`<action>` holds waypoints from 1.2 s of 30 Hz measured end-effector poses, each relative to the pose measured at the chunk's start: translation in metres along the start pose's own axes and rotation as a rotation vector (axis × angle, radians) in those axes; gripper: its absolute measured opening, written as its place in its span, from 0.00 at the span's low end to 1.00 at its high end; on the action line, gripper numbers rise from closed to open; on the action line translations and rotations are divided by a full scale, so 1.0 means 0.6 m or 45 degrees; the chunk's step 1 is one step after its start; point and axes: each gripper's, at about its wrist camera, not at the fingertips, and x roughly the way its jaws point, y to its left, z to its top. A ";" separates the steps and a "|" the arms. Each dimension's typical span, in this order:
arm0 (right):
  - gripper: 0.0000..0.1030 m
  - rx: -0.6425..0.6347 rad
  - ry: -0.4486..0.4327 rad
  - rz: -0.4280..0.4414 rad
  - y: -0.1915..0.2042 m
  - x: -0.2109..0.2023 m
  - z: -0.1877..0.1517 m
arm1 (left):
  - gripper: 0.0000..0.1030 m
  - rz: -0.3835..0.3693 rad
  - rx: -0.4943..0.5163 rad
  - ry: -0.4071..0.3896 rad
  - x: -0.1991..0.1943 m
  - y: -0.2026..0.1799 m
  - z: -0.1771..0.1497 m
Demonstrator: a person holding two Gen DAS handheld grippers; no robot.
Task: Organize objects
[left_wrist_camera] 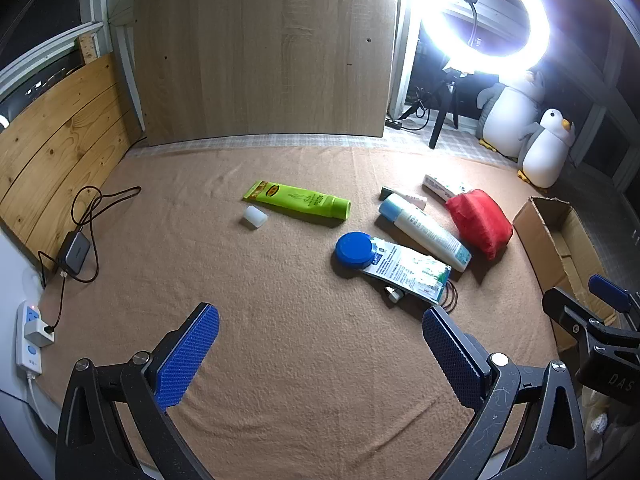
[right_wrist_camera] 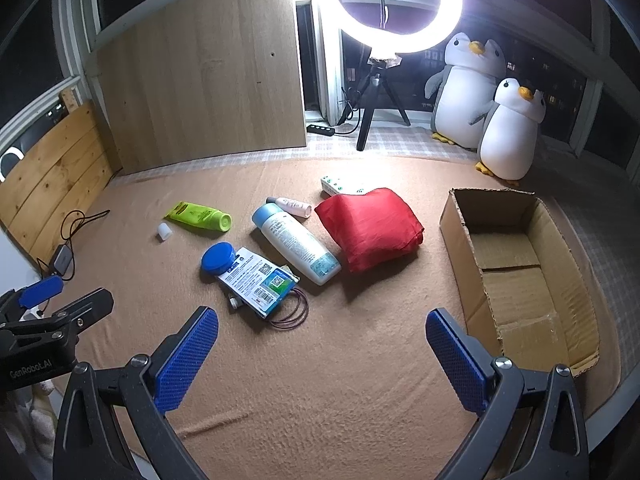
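A lit ring light [right_wrist_camera: 400, 4] on its tripod stands beside two plush penguins [right_wrist_camera: 508, 132].

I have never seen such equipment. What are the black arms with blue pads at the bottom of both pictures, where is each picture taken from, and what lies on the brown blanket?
They are two hand-held grippers that a person carries, one per hand. Each picture comes from a camera on one gripper that looks forward along its two fingers. One view shows the left gripper, the other the right gripper. Both stand wide open and hold nothing.

On the brown blanket lie a lime-green plastic tube, a small white cap, a white bottle with a light blue top, a round blue lid, a flat printed packet and a red fabric pouch. To the right stands an open cardboard box, with nothing visible inside it. Behind are a ring light and two plush penguins.
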 end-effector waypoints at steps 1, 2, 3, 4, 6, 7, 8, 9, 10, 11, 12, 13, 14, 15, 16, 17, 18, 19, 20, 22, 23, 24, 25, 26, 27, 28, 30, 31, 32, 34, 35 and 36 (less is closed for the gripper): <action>0.99 0.003 0.001 0.000 0.000 0.001 0.000 | 1.00 0.000 0.001 0.000 0.000 0.000 0.000; 0.99 0.004 0.001 0.000 0.000 0.001 0.000 | 1.00 0.000 0.002 0.000 0.000 0.000 -0.001; 0.99 0.006 0.002 0.001 0.000 0.001 0.000 | 1.00 -0.001 0.004 0.001 0.000 0.000 -0.001; 0.99 0.005 0.003 0.001 0.000 0.001 0.001 | 1.00 -0.002 0.005 0.001 0.000 0.000 -0.002; 0.99 0.007 0.004 0.002 -0.001 0.001 0.001 | 1.00 -0.003 0.007 0.003 0.001 -0.001 -0.001; 0.99 0.007 0.005 0.002 -0.001 0.001 0.000 | 1.00 -0.004 0.009 0.003 0.001 0.000 -0.001; 0.99 0.008 0.006 0.002 -0.002 0.002 0.000 | 1.00 -0.004 0.010 0.002 0.002 -0.001 0.000; 0.99 0.009 0.009 0.003 -0.002 0.002 0.000 | 1.00 -0.004 0.011 0.003 0.003 -0.001 0.001; 0.99 0.011 0.011 0.004 -0.003 0.003 0.001 | 1.00 -0.004 0.012 0.004 0.004 -0.002 0.001; 0.99 0.013 0.013 0.004 -0.003 0.004 0.001 | 1.00 -0.004 0.012 0.004 0.004 -0.003 0.001; 0.99 0.014 0.013 0.003 -0.004 0.004 0.001 | 1.00 -0.004 0.013 0.003 0.005 -0.003 0.001; 0.99 0.015 0.014 0.002 -0.004 0.004 0.002 | 1.00 -0.004 0.014 0.003 0.005 -0.004 0.002; 0.99 0.016 0.014 0.002 -0.005 0.004 0.002 | 1.00 -0.005 0.015 0.004 0.006 -0.004 0.002; 0.99 0.016 0.015 0.001 -0.004 0.004 0.003 | 1.00 -0.005 0.015 0.004 0.007 -0.004 0.002; 0.99 0.016 0.015 0.001 -0.005 0.004 0.003 | 1.00 -0.005 0.015 0.004 0.007 -0.005 0.002; 0.99 0.017 0.017 0.002 -0.005 0.005 0.003 | 1.00 -0.005 0.016 0.005 0.008 -0.005 0.003; 0.99 0.018 0.018 0.003 -0.006 0.005 0.003 | 1.00 -0.005 0.016 0.005 0.008 -0.005 0.003; 0.99 0.019 0.019 0.003 -0.006 0.006 0.003 | 1.00 -0.005 0.016 0.005 0.008 -0.005 0.003; 0.99 0.020 0.021 0.005 -0.007 0.007 0.004 | 1.00 -0.005 0.017 0.005 0.009 -0.007 0.003; 0.99 0.020 0.023 0.006 -0.007 0.007 0.004 | 1.00 -0.006 0.016 0.005 0.010 -0.007 0.003; 0.99 0.021 0.023 0.006 -0.007 0.008 0.004 | 1.00 -0.005 0.016 0.005 0.009 -0.007 0.003; 0.99 0.021 0.024 0.006 -0.007 0.008 0.003 | 1.00 -0.005 0.016 0.005 0.010 -0.007 0.003; 0.99 0.021 0.022 0.007 -0.007 0.008 0.003 | 1.00 -0.004 0.016 0.005 0.009 -0.007 0.003; 0.99 0.021 0.022 0.007 -0.007 0.008 0.003 | 1.00 -0.004 0.015 0.005 0.009 -0.007 0.003; 0.99 0.021 0.022 0.006 -0.007 0.007 0.003 | 1.00 -0.004 0.016 0.005 0.009 -0.007 0.003; 0.99 0.020 0.022 0.007 -0.007 0.008 0.003 | 1.00 -0.003 0.017 0.004 0.009 -0.007 0.003; 0.99 0.020 0.023 0.007 -0.007 0.008 0.003 | 1.00 -0.003 0.016 0.004 0.010 -0.007 0.003; 0.99 0.021 0.024 0.007 -0.007 0.007 0.003 | 1.00 -0.003 0.016 0.004 0.010 -0.007 0.003; 0.99 0.021 0.024 0.008 -0.007 0.008 0.003 | 1.00 -0.003 0.017 0.004 0.010 -0.007 0.003; 0.99 0.021 0.025 0.008 -0.007 0.009 0.003 | 1.00 -0.003 0.016 0.004 0.011 -0.008 0.003; 0.99 0.021 0.025 0.008 -0.007 0.008 0.003 | 1.00 -0.003 0.016 0.003 0.011 -0.008 0.004; 0.99 0.021 0.025 0.008 -0.007 0.008 0.003 | 1.00 -0.003 0.016 0.004 0.010 -0.007 0.003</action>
